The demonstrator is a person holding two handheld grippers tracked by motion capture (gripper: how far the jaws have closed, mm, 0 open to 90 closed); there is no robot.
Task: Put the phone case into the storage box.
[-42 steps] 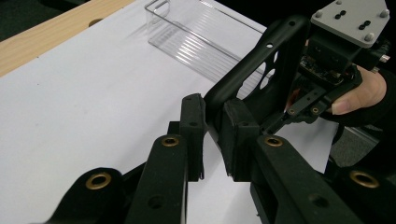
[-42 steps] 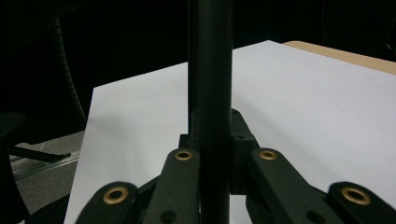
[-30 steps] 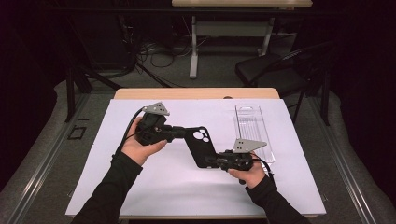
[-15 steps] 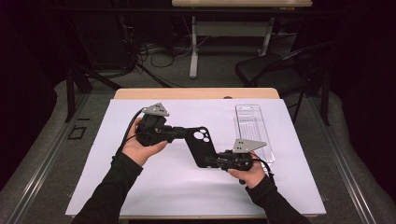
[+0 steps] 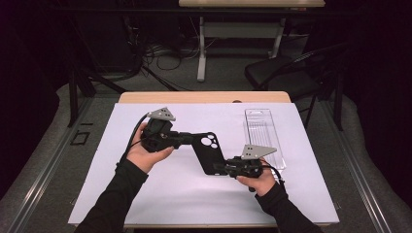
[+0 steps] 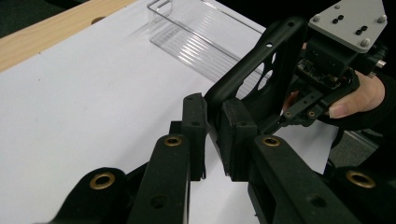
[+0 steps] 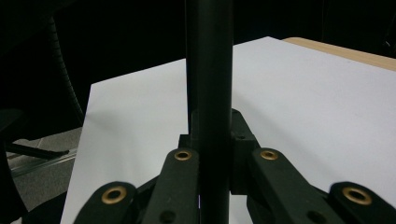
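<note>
Right gripper view: right tongs [image 7: 212,135] clamped on phone case [image 7: 209,70] edge-on; left tongs [image 6: 214,126] likewise.

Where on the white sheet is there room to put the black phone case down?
The white sheet is bare left of the left gripper and along the near edge between the sleeves. It is crowded in the middle, where both grippers hold the phone case, and to the right by the clear plastic tray and right gripper.
</note>
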